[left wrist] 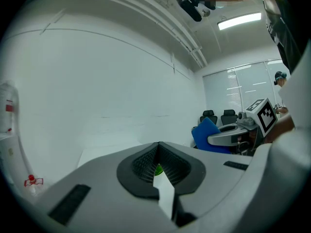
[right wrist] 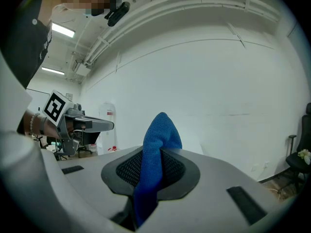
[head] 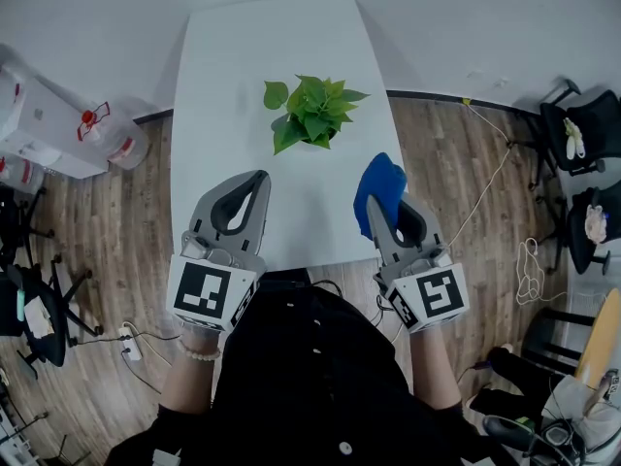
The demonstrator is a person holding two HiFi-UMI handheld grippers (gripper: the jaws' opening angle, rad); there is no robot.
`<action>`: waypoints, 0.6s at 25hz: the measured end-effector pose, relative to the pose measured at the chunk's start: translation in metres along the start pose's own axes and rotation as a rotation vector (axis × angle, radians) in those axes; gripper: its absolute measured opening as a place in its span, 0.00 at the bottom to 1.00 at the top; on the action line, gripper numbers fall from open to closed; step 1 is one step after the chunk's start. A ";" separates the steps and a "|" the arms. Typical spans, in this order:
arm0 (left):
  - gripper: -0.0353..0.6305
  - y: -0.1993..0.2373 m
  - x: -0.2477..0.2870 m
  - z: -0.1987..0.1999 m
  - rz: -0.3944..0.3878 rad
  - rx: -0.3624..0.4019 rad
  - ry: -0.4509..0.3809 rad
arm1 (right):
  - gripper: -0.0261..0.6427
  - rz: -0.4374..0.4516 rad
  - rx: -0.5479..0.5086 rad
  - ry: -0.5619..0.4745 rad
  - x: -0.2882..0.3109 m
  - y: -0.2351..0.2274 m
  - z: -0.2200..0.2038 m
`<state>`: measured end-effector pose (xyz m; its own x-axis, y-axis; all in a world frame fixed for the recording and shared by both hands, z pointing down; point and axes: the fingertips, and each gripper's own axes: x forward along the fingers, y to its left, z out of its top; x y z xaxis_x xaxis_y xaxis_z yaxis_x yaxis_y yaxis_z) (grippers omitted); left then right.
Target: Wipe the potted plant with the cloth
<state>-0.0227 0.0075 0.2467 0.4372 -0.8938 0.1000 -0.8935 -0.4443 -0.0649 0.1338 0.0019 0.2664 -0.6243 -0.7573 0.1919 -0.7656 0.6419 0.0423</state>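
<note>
A wood-plank floor [head: 107, 231] fills most of the head view and meets a pale wall [head: 505, 27] along a dark baseboard at 12 o'clock. A long white table [head: 243, 76] runs from the person straight toward that wall, and its top is bare apart from the plant. Black office chairs [head: 582, 134] stand at 3 o'clock of the table, well apart from it. White boxes [head: 39, 124] and a clear water jug [head: 121, 139] sit against the wall at 9 o'clock. A pale cable [head: 495, 178] trails over the floor on the 3 o'clock side.

The potted plant [head: 310, 113] stands upright near the table's middle, at 12 o'clock from the person. The left gripper [head: 258, 178] hangs over the table at 7 o'clock of the plant, apart from it. Its jaws are pressed together with nothing between them. The right gripper [head: 386, 214] is at 5 o'clock of the plant, over the table's edge. Its jaws are clamped on the blue cloth [head: 380, 181]. The cloth bunches up past the fingertips and is clear of the leaves.
</note>
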 end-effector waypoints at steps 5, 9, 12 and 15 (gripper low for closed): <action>0.07 0.002 -0.003 0.001 0.010 -0.011 -0.006 | 0.18 0.002 -0.004 0.010 -0.002 0.004 -0.002; 0.07 0.005 -0.007 0.003 0.019 -0.025 -0.019 | 0.18 -0.008 0.003 0.018 -0.005 0.005 -0.006; 0.07 0.006 -0.008 0.001 0.019 -0.043 -0.024 | 0.18 -0.013 0.005 0.014 -0.005 0.006 -0.008; 0.07 0.003 -0.009 0.001 0.004 -0.044 -0.025 | 0.18 -0.013 0.006 0.032 -0.006 0.010 -0.009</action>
<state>-0.0290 0.0141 0.2448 0.4360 -0.8968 0.0746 -0.8984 -0.4386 -0.0214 0.1319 0.0140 0.2742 -0.6093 -0.7610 0.2225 -0.7743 0.6315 0.0395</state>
